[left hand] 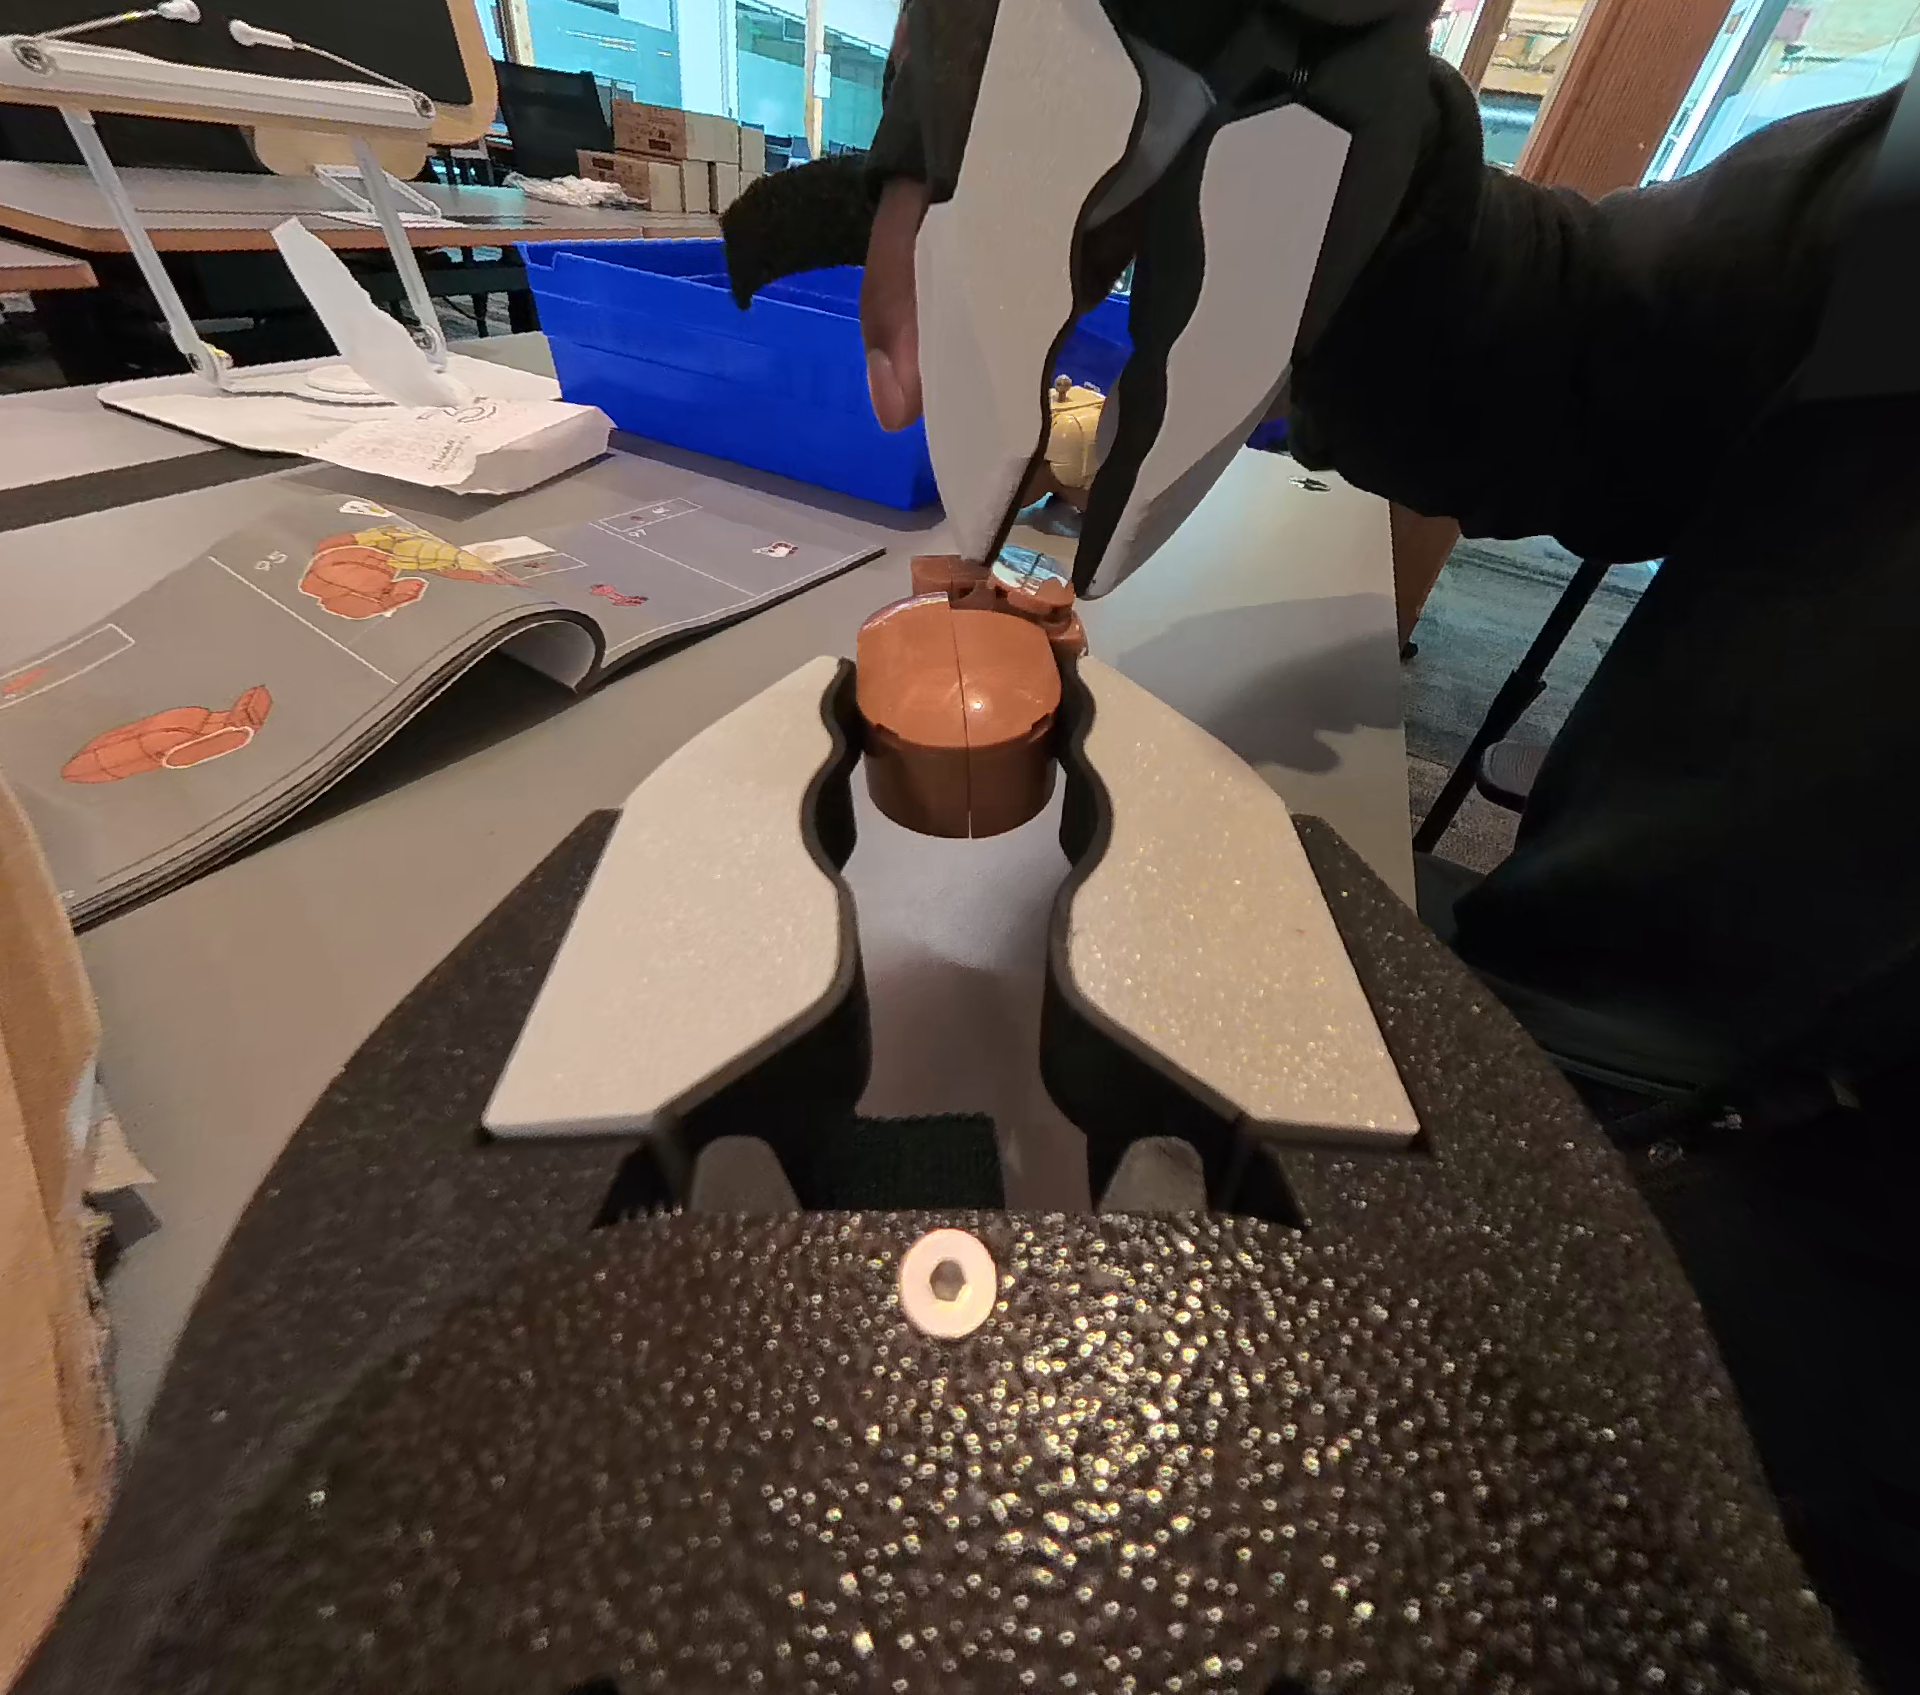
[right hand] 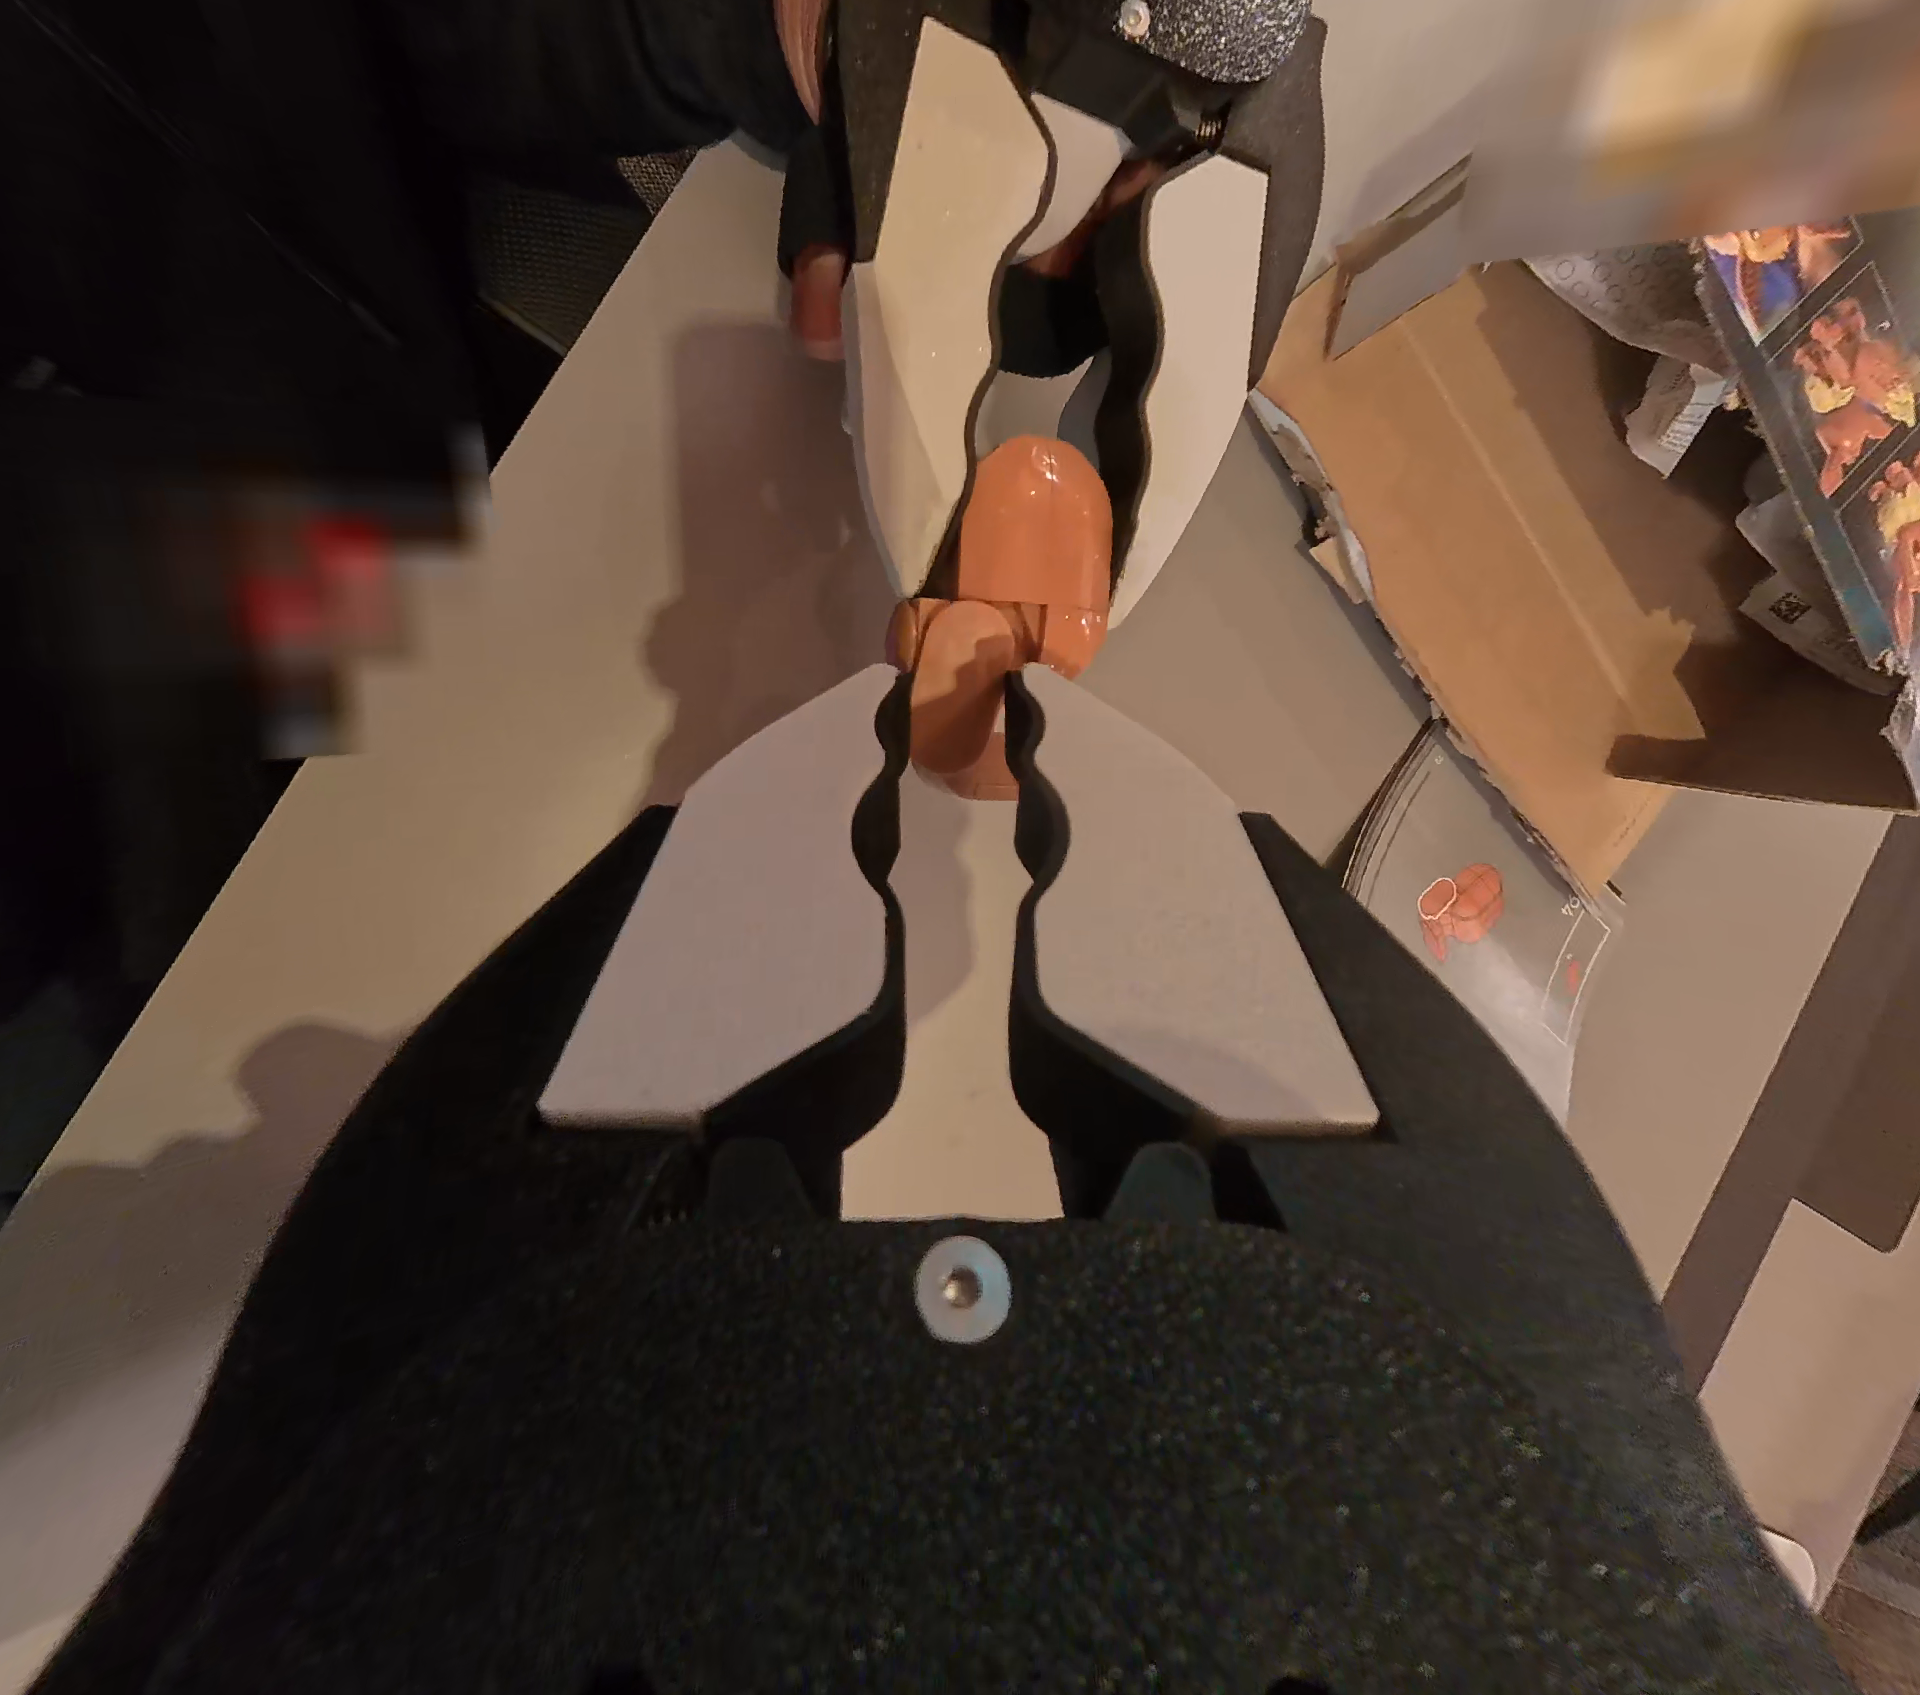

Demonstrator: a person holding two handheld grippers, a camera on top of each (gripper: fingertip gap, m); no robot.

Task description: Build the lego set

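Note:
My left gripper [left hand: 961,679] is shut on a glossy brown domed brick piece [left hand: 961,741], with both pads against its sides, above the grey table [left hand: 312,970]. My right gripper [right hand: 954,679] is shut on a smaller brown rounded piece [right hand: 951,736] that adjoins the domed piece [right hand: 1039,533]. In the left wrist view the right gripper [left hand: 1034,575] comes down from above onto the small brown parts [left hand: 1049,601] behind the dome. In the right wrist view the left gripper [right hand: 1023,585] reaches in from the top. A gloved hand holds each gripper.
An open instruction booklet [left hand: 312,627] lies left of the grippers, with a blue bin [left hand: 727,367], a white paper bag [left hand: 457,430], a white stand [left hand: 229,87] and a yellow brick model [left hand: 1075,440] behind. A cardboard box [right hand: 1475,502] and a picture-printed box [right hand: 1849,419] lie to the right. Left and right tips are no more than a few centimetres apart.

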